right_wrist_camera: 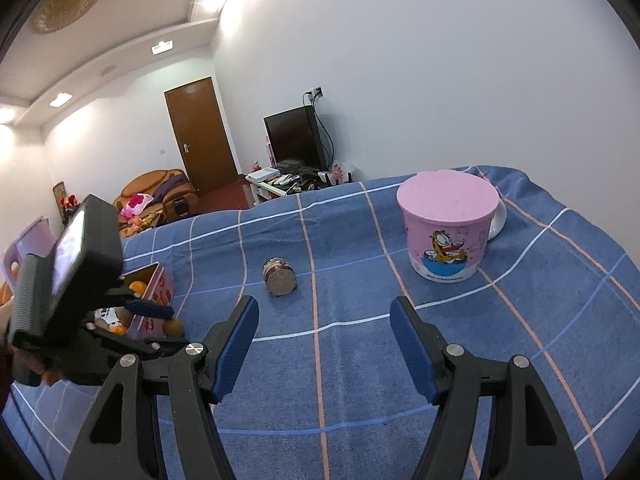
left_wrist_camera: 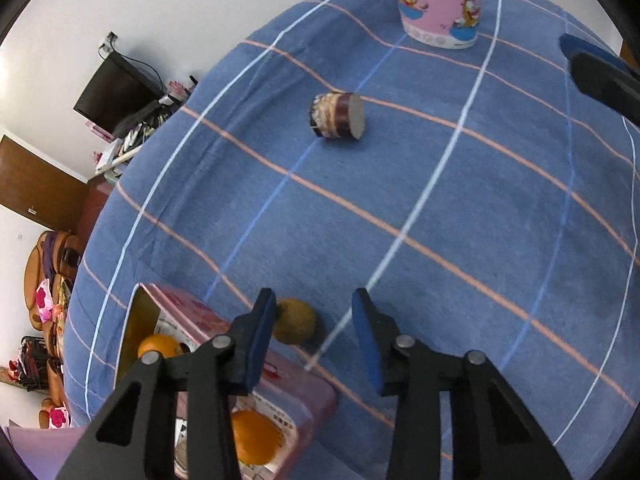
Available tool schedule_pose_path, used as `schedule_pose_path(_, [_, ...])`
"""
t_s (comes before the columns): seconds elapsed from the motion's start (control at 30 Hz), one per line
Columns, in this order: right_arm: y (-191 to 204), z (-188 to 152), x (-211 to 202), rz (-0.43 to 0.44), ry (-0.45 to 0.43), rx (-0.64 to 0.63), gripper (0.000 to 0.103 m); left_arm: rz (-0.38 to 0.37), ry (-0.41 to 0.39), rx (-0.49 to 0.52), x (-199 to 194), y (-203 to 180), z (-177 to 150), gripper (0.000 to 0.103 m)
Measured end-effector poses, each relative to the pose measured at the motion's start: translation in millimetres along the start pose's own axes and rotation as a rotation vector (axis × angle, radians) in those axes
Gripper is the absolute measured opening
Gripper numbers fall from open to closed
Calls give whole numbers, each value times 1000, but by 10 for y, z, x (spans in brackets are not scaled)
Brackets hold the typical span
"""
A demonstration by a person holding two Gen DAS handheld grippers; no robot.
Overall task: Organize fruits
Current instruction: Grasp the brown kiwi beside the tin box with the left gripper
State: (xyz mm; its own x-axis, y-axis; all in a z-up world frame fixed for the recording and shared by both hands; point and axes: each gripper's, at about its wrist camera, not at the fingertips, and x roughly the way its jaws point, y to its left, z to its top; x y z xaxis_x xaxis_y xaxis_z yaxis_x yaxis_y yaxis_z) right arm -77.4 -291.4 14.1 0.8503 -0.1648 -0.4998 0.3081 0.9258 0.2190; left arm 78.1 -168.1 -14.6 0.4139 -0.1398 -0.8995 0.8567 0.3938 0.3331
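Hovering left gripper [left_wrist_camera: 316, 336], jaws parted, empty; brown fruit [left_wrist_camera: 295, 321] between fingers, touching left pad, beside pink box [left_wrist_camera: 208, 316].

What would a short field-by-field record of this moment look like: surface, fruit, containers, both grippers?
surface: blue plaid cloth
loose fruit: brown kiwi on the cloth beside the pink box
pink box: open, oranges inside
pink tub: upright, lid on
small can: lying on its side
left gripper: around the kiwi, jaws not pressing it
right gripper: open, empty
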Motion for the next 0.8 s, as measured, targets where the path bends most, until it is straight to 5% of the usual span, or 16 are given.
schedule_pose_path(0.8, [-190,60,-42,7,-1,91,70,30,134,49,119,-17,95,37])
